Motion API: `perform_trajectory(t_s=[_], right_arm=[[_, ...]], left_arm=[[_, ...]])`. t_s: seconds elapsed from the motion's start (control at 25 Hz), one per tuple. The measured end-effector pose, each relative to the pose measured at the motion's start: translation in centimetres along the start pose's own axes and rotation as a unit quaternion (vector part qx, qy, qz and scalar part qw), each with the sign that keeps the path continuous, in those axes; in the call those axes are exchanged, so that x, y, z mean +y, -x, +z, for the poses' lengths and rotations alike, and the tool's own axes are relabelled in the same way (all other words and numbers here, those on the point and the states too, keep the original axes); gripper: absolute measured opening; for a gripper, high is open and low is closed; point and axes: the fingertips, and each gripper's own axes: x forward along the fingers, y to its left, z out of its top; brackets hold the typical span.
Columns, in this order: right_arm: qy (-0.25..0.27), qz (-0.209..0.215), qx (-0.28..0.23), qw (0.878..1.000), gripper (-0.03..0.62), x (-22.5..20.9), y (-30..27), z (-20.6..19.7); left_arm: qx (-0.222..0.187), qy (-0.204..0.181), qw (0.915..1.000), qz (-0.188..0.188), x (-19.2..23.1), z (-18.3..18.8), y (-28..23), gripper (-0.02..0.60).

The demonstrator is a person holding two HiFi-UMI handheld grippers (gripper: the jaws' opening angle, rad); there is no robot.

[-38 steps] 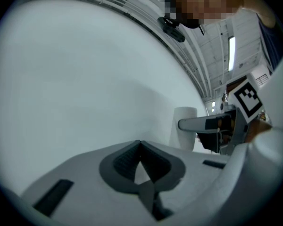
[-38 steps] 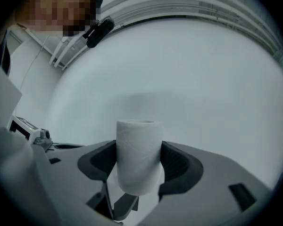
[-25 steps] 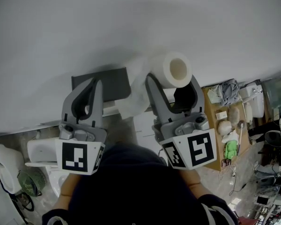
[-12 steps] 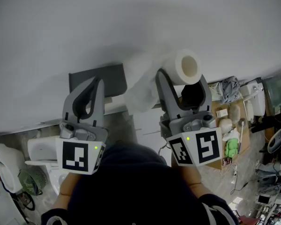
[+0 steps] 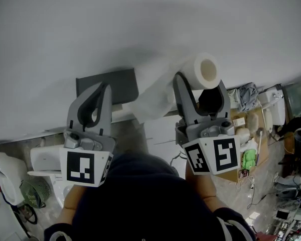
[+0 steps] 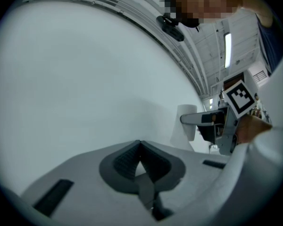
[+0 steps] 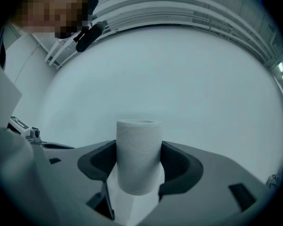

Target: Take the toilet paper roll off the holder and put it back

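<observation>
Right gripper view: the two dark pads (image 7: 177, 165) of the right gripper (image 7: 138, 164) are clamped on the toilet paper roll (image 7: 137, 147), one on each side. The roll stands on end between them, its hollow core toward 12 o'clock. A loose sheet (image 7: 127, 206) hangs from it toward 6 o'clock, down into the gap between the jaws. Behind the roll there is only a pale wall (image 7: 179, 69).

In the left gripper view, the fingers (image 6: 126, 159) of the left gripper (image 6: 140, 145) are pressed together at their tips with nothing between them. The held roll shows at 3 o'clock.

In the head view the roll sits at 1 o'clock, off any holder, its sheet trailing toward 8 o'clock. A dark grey plate (image 5: 121, 83) is on the wall just beyond the left gripper's tips. A white toilet (image 5: 42, 159) lies at 8 o'clock and a cluttered wooden shelf (image 5: 228, 119) at 4 o'clock.
</observation>
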Motion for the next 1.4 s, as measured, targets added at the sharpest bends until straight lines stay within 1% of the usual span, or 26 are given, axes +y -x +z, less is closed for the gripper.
perform_trajectory(t_s=[0.36,0.8,0.96,1.16,1.4], right_arm=[[-0.002,-0.012,0.005,1.000,0.298,-1.1,-0.5,-0.5],[-0.007,-0.011,0.011,1.000,0.298,-1.6,-1.2,-1.4],[-0.011,-0.014,0.010,1.000,0.298,-1.7,-1.3,-1.6],[-0.014,-0.018,0.010,1.000,0.298,-1.3,-1.7,-1.6],[-0.018,-0.024,0.007,1.000,0.298,-0.4,-2.1,-1.1]], left_arm=[[0.002,-0.003,1.0000,0.004,0.5,-0.1,-0.3,0.002],[0.013,-0.001,0.9997,0.020,1.3,-0.9,-0.3,0.002],[0.015,-0.003,0.9997,0.018,1.4,-1.0,-0.3,0.002],[0.015,-0.004,0.9996,0.022,2.5,-0.8,0.0,0.002],[0.020,0.005,0.9997,0.014,3.0,-0.3,0.2,0.002]])
